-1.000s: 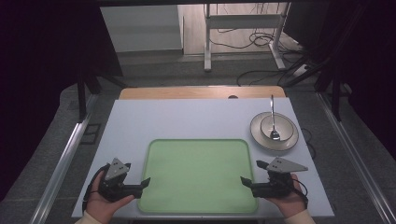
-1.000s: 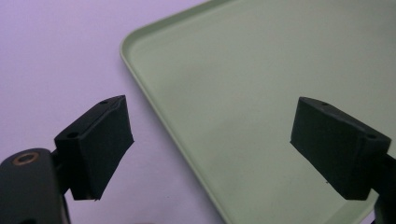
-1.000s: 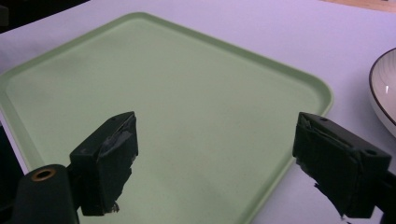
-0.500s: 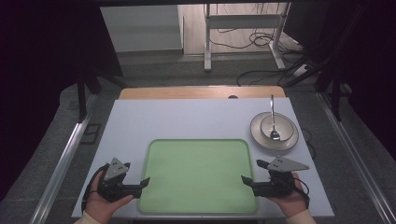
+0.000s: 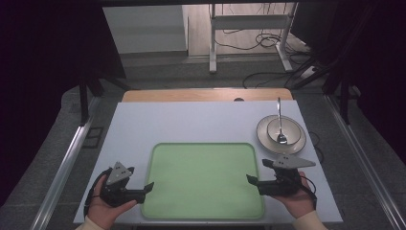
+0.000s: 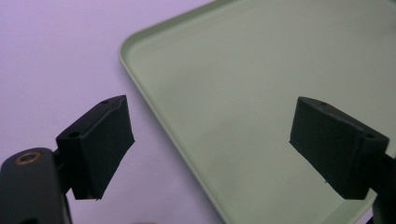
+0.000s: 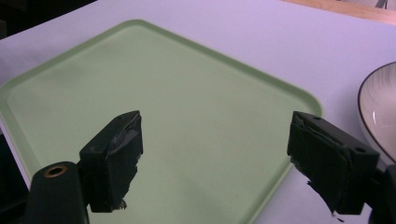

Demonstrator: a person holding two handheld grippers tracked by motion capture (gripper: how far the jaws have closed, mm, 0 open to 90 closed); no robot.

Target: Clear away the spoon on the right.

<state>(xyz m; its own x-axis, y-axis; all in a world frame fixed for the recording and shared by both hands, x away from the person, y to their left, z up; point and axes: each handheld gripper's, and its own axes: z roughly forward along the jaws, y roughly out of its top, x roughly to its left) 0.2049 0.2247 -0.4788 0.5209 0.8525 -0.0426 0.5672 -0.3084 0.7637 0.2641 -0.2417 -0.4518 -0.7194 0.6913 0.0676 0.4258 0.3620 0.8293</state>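
Worktop: flat, pale, matt sheet; wooden strip along its far edge.
Tray: light green, smooth, shallow, rounded corners and a low raised rim; empty, lying flat at the near middle of the worktop between the two grippers.
Bowl: round, glazed, pale with a dark rim; stands just beyond the tray's far right corner, apart from it.
Spoon: metal, resting in the bowl, handle pointing away.
Left gripper: fingers wide apart, holding nothing, astride the tray's left rim.
Right gripper: fingers likewise spread and empty, over the right rim.
Risk: the low, slick rim gives little purchase; uneven closing could tilt or skid the tray.
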